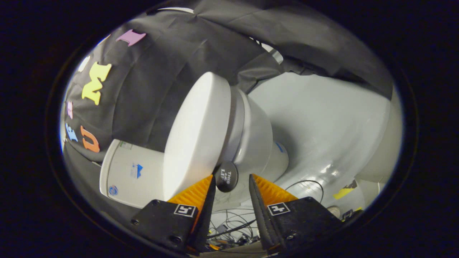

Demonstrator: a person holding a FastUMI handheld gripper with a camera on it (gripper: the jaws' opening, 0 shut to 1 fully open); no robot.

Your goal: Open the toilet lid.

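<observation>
The view is rolled sideways. A white toilet stands ahead, its lid lying down on the seat and bowl. A small round dark handle tab sticks out from the lid's front rim. My gripper is open, and the tab sits between the fingertips. It is close against one finger, while a gap separates it from the other finger.
The toilet tank stands behind the lid, against the black cloth wall. A grey floor spreads around the bowl. Loose cables lie near the fingers, and a strip of yellow tape marks the floor.
</observation>
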